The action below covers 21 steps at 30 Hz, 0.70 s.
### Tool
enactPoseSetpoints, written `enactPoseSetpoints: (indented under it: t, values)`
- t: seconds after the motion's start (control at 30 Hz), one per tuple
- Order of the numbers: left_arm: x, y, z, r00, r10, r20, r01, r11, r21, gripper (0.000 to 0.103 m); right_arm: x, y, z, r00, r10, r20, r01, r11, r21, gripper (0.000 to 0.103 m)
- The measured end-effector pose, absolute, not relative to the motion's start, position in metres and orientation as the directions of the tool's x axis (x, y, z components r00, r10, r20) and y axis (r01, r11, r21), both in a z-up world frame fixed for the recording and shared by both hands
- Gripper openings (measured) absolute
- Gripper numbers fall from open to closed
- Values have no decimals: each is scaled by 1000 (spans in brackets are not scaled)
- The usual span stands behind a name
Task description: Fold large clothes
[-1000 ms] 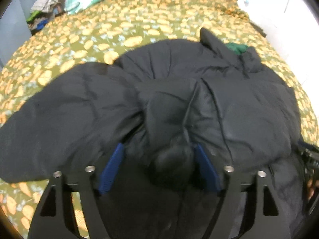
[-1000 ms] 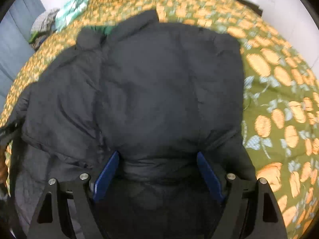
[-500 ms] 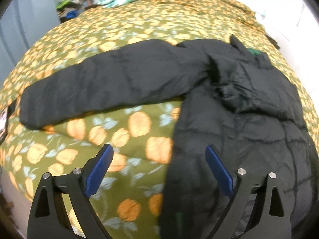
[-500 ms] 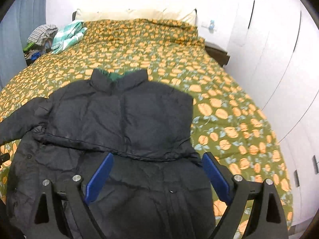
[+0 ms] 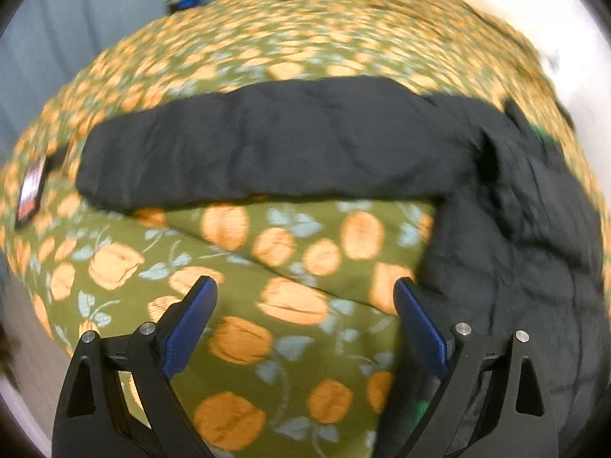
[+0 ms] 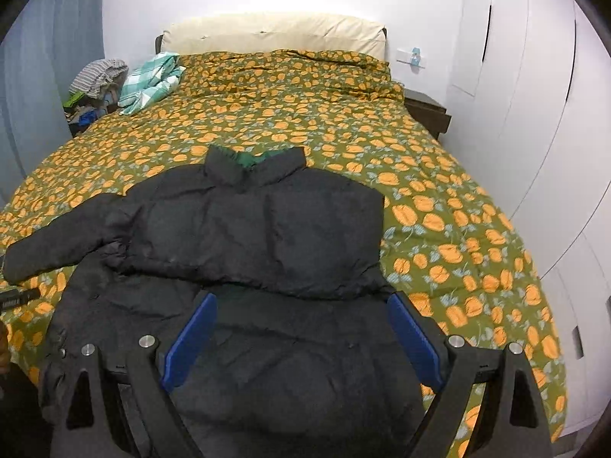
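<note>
Right wrist view, black jacket (image 6: 267,236) collar toward headboard (image 6: 273,32), sleeve (image 6: 57,240) leftward.

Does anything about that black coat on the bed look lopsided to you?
Yes. On the black puffer jacket, one sleeve still sticks straight out sideways across the pumpkin-print bedspread, while no sleeve shows on the other side. So the fold looks half done. Both grippers are open and empty.

The bed (image 6: 439,175) carries a black jacket (image 6: 267,236) and checked cloth (image 6: 151,84).

Bare bedspread (image 5: 290,263) below outstretched sleeve (image 5: 267,152), phone (image 5: 30,191) at edge
</note>
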<state>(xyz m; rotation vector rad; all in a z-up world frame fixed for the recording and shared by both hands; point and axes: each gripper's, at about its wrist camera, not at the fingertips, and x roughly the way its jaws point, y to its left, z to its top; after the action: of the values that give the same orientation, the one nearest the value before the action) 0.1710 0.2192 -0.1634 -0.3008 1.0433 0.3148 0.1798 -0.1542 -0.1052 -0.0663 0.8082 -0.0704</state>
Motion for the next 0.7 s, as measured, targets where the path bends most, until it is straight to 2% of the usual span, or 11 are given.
enactPoseSetpoints:
  t: [0.13, 0.2, 0.3, 0.37, 0.47, 0.5, 0.53, 0.6, 0.7]
  values:
    - [168, 283, -177, 520, 21, -854, -553, 771, -317, 94, 166, -146, -129, 635, -70, -769, 21, 997, -73, 92]
    - [175, 310, -187, 532, 0, -847, -612, 690, -385, 94, 162, -140, -139, 617, -62, -785, 5, 997, -75, 92]
    - [192, 349, -209, 518, -30, -855, -695, 567, -442, 94, 155, -126, -148, 597, -36, -801, -34, 997, -70, 92]
    - [198, 369, -215, 521, 2, -853, -748, 483, -456, 92, 150, -116, -151, 594, -20, -804, -61, 996, -70, 92]
    - [197, 391, -213, 549, 93, -831, -788, 390, -477, 73, 142, -103, -157, 579, 3, -815, -109, 991, -75, 92]
    - [198, 395, -214, 548, 99, -831, -793, 379, -478, 50, 139, -100, -160, 573, 6, -820, -124, 989, -79, 92]
    - [201, 399, -215, 539, 100, -836, -796, 384, -467, 22, 137, -99, -161, 570, 8, -822, -132, 988, -81, 92]
    - [209, 403, -212, 532, 101, -840, -781, 442, -442, 8, 130, -97, -165, 562, 21, -827, -152, 985, -78, 92]
    - [216, 385, -177, 549, 197, -812, -741, 565, -364, 4, 120, -99, -165, 567, 49, -823, -157, 986, -50, 92]
